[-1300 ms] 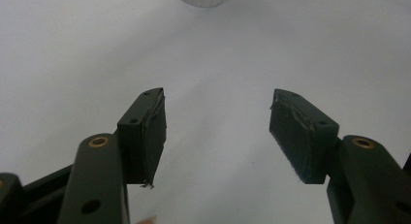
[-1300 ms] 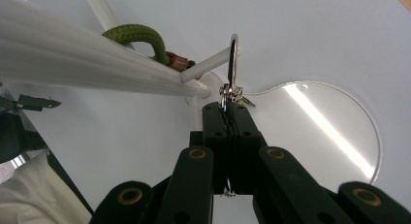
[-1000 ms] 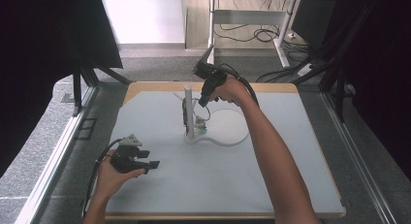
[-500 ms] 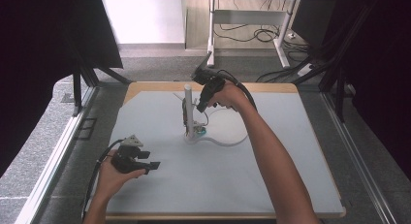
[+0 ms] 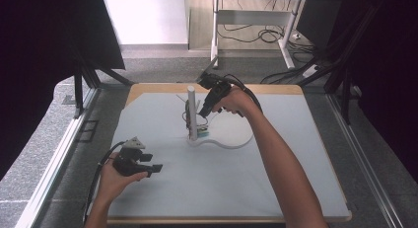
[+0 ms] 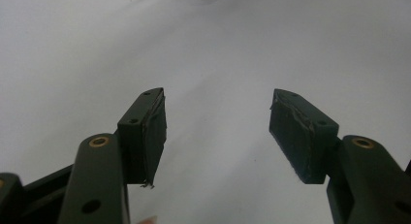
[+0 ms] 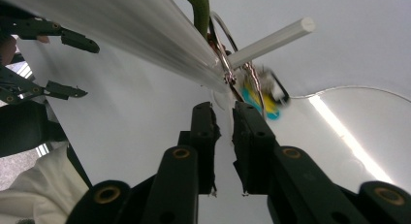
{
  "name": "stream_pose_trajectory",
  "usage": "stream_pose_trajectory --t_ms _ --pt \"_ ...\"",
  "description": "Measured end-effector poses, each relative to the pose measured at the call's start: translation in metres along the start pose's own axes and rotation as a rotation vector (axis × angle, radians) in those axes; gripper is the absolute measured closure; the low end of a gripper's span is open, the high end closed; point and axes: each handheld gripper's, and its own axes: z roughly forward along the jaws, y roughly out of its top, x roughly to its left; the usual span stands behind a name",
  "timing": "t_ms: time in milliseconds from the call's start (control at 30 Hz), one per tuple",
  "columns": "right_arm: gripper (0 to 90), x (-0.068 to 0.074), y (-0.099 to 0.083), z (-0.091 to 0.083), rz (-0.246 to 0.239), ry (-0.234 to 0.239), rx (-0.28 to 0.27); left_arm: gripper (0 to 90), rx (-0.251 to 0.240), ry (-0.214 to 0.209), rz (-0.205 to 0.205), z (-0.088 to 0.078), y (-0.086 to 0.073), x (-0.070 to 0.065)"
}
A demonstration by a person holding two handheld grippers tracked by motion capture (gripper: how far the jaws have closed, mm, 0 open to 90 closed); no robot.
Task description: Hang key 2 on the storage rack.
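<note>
A white stand with an upright post (image 5: 191, 109) and a curved flat base (image 5: 231, 141) sits mid-table. A bunch of keys with a blue and yellow tag (image 7: 264, 95) hangs from a side peg (image 7: 271, 40) on the post. My right gripper (image 5: 201, 114) is just right of the post, at the keys. Its jaws (image 7: 224, 110) have just been opening and stand a narrow gap apart, with nothing between them. My left gripper (image 5: 154, 167) rests at the near left of the sheet, its jaws (image 6: 218, 103) wide open on nothing.
A white sheet (image 5: 276, 178) covers the wooden board (image 5: 276, 89). A metal rail (image 5: 59, 154) runs along the left side. Black curtains flank the table; desk legs and cables (image 5: 261, 35) lie on the floor behind.
The right gripper has stayed close beside the post and has shifted only slightly. The left hand has not moved.
</note>
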Motion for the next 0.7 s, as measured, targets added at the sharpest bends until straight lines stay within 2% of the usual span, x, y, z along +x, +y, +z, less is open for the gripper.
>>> stream_pose_trajectory --t_ms 100,300,400,567,700 --pt "71.4 -0.002 -0.004 -0.005 -0.004 -0.001 -0.018 38.6 0.002 0.002 0.002 0.001 0.0 0.0" --pt "58.9 -0.006 -0.016 -0.014 0.005 -0.036 -0.06 38.6 0.0 0.002 -0.002 0.0 0.001 0.0" --pt "55.9 -0.007 -0.023 -0.02 0.004 -0.054 -0.077 38.6 0.001 0.007 -0.006 0.0 0.001 0.001" --pt "52.7 -0.011 -0.039 -0.031 -0.004 -0.084 -0.139 38.6 -0.003 0.009 -0.002 -0.001 0.0 -0.001" --pt "52.3 -0.013 -0.056 -0.037 0.015 -0.112 -0.183 38.6 -0.009 0.009 0.004 -0.004 -0.002 -0.003"
